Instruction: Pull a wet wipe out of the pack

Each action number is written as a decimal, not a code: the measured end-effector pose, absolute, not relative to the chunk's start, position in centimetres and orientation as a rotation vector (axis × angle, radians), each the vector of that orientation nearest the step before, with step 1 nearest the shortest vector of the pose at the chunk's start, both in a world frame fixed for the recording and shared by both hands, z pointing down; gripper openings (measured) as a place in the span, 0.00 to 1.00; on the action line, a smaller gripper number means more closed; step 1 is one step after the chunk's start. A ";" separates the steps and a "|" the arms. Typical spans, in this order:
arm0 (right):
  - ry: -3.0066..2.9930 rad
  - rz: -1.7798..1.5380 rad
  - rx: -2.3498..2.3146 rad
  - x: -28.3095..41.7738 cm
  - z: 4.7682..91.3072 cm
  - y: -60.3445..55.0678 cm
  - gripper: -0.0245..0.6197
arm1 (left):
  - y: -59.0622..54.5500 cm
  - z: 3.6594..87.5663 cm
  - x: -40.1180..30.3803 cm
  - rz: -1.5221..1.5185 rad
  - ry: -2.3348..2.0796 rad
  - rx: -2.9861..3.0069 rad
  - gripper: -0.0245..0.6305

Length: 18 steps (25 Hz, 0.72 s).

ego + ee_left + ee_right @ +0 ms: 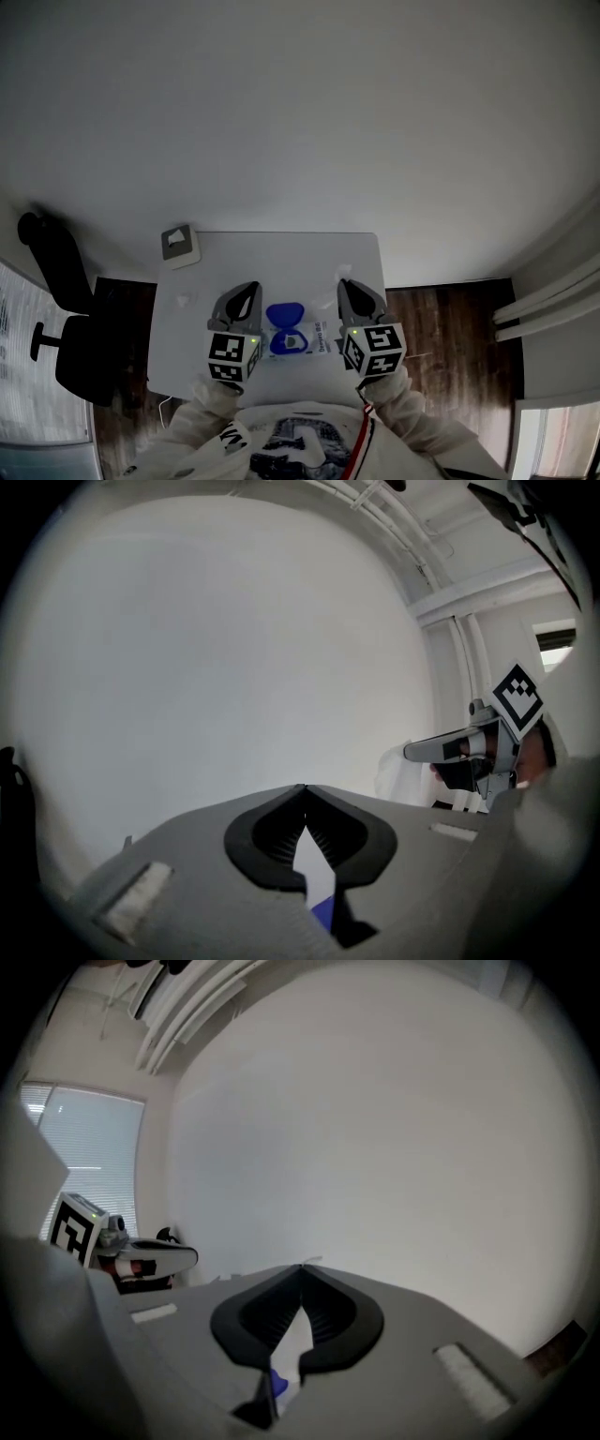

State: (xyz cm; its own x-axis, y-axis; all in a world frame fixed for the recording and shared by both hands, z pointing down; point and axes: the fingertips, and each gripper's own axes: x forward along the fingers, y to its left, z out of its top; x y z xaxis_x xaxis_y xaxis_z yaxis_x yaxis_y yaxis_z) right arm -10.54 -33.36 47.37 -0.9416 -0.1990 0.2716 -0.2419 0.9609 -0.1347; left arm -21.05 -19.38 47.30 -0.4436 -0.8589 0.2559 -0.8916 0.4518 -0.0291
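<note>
Showing both tongs clenched, tips meeting, nothing clearly nipped: left gripper point(248, 289) & right gripper point(345, 286) flank the white wet-wipe pack point(314, 339) w/ open blue flip lid point(284, 314), at near edge of white table point(281, 258). No wipe visibly drawn out yet; pull itself prob. remains.

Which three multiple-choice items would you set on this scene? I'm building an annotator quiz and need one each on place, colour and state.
1. Where on the table is the wipe pack?
A. between the left gripper and the right gripper
B. far left corner
C. right edge

2. The pack's lid is:
A. red
B. blue
C. green

3. The right gripper's jaws are:
A. wide apart
B. together
C. out of view

Key:
A, the head view shows the pack between them.
B, the lid is plainly blue.
B, the tips meet in the right gripper view.
</note>
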 end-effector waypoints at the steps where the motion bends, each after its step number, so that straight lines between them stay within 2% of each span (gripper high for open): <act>1: -2.873 0.237 0.332 -10.4 46.3 -33.5 0.05 | -19.6 46.3 -20.9 0.233 -2.511 1.540 0.04; 11: -3.023 0.153 0.355 -9.2 39.0 -34.5 0.05 | -20.1 38.1 -20.2 0.197 -2.663 1.616 0.04; 18: -3.050 0.170 0.313 -8.7 38.2 -34.6 0.05 | -20.2 36.7 -19.4 0.208 -2.697 1.584 0.04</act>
